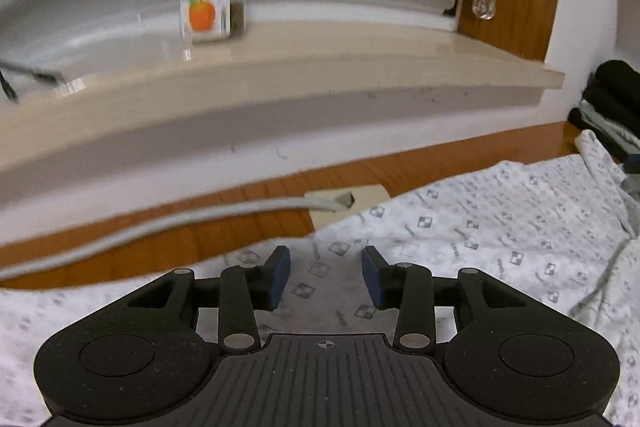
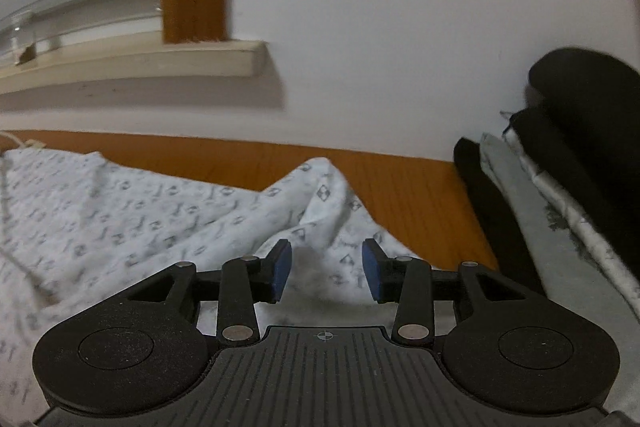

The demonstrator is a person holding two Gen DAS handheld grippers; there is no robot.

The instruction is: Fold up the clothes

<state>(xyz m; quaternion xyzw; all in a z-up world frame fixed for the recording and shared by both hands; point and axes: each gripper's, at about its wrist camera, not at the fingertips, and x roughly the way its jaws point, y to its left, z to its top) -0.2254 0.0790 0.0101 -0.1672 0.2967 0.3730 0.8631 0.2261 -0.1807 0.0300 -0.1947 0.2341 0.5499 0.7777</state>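
Two grippers: both hang just above one patterned garment, jaws apart and nothing between the pads, which reads as a pause between grips and not a carry.
Left gripper point(image 1: 326, 277): open over a flat stretch of the garment point(image 1: 500, 227), near its far edge; I judge it is lined up to take that edge.
Right gripper point(image 2: 326, 275): open, aimed at a raised, peaked fold point(image 2: 320, 187) of the same cloth; a standing ridge is the easiest place to pinch.
Garment: spread across the wooden table point(image 1: 200, 227), wrinkled and not yet folded square, so the task looks to be at an early stage.
Stack of clothes point(image 2: 560, 167): dark and pale pieces piled by the wall at the right, probably kept aside so the working area stays free.
Cord point(image 1: 160, 223): lies across the table beyond the cloth, apart from it; it could snag a sweeping fold.
Bottle point(image 1: 212, 3): on the window sill point(image 1: 360, 67), out of the way.
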